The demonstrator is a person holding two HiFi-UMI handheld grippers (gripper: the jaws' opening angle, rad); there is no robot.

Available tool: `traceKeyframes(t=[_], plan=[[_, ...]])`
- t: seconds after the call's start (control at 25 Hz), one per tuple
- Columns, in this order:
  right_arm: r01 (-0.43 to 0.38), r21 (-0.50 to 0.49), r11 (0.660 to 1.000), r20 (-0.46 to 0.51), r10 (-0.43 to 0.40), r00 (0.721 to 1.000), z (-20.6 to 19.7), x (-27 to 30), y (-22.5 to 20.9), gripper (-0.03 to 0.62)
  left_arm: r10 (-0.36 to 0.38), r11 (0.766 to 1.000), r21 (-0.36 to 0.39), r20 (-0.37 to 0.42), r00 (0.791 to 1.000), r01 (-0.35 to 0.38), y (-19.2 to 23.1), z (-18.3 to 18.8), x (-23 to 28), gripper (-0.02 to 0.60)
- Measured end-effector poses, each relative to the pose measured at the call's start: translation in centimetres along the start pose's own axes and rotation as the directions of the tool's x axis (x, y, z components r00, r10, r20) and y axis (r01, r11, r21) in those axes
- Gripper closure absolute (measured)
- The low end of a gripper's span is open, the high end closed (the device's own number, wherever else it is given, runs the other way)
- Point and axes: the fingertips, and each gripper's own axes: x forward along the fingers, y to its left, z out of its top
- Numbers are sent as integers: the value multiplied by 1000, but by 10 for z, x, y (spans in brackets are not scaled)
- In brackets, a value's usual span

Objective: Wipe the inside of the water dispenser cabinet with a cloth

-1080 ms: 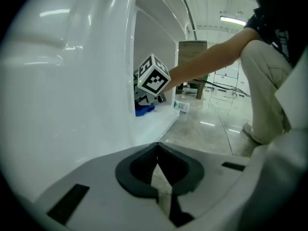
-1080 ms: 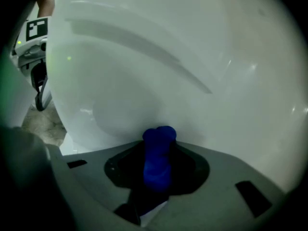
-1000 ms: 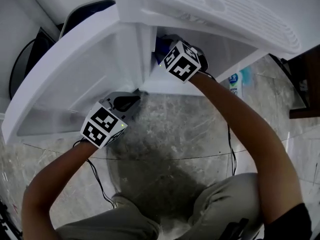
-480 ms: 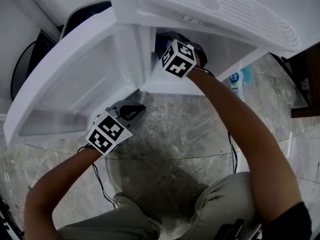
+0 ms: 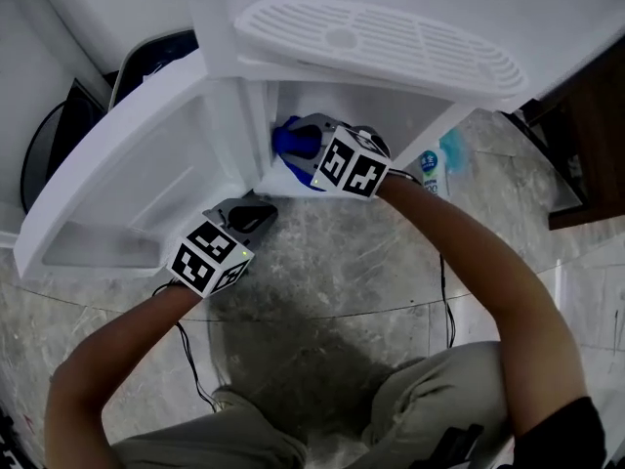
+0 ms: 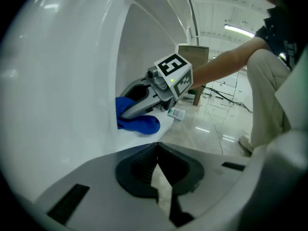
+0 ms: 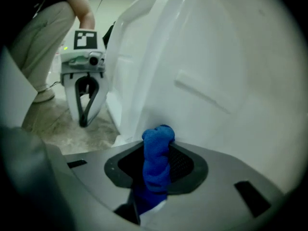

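Pinching the blue cloth [image 7: 156, 160], the right gripper [image 5: 293, 147] is wiping the 9 o'clock inner edge of the cabinet [image 5: 337, 106], seemingly mid-task with most walls remaining, while the left gripper [image 6: 156, 177], at its 7 o'clock, is idling with jaws pressed together, empty.

no legible txt, bottle label [image 5: 431, 170] blurry

A small white bottle [image 5: 431, 168] with a blue label sits on the grey marbled floor [image 5: 342, 281], toward its right edge, near dark wooden furniture [image 5: 586, 154]. A black cable [image 5: 446, 291] trails across the floor.
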Motion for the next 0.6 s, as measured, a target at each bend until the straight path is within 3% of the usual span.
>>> traceKeyframes(t=[0.08, 0.16, 0.36, 0.52, 0.6], plan=[[105, 118, 987, 104, -117, 988, 17, -22, -23, 496, -11, 1000, -3, 25, 1000, 11, -6, 16, 6, 574], [220, 205, 954, 214, -263, 941, 44, -48, -51, 497, -8, 1000, -6, 47, 999, 8, -6, 30, 7, 574], [389, 284, 877, 381, -475, 793, 99, -97, -96, 497, 17, 1000, -10, 42, 999, -16, -2, 32, -3, 574], [455, 372, 809, 484, -587, 648, 131, -124, -116, 497, 39, 999, -5, 30, 999, -39, 0, 26, -15, 574], [460, 427, 778, 505, -627, 592, 141, -130, -122, 497, 54, 998, -16, 33, 998, -53, 4, 22, -20, 574]])
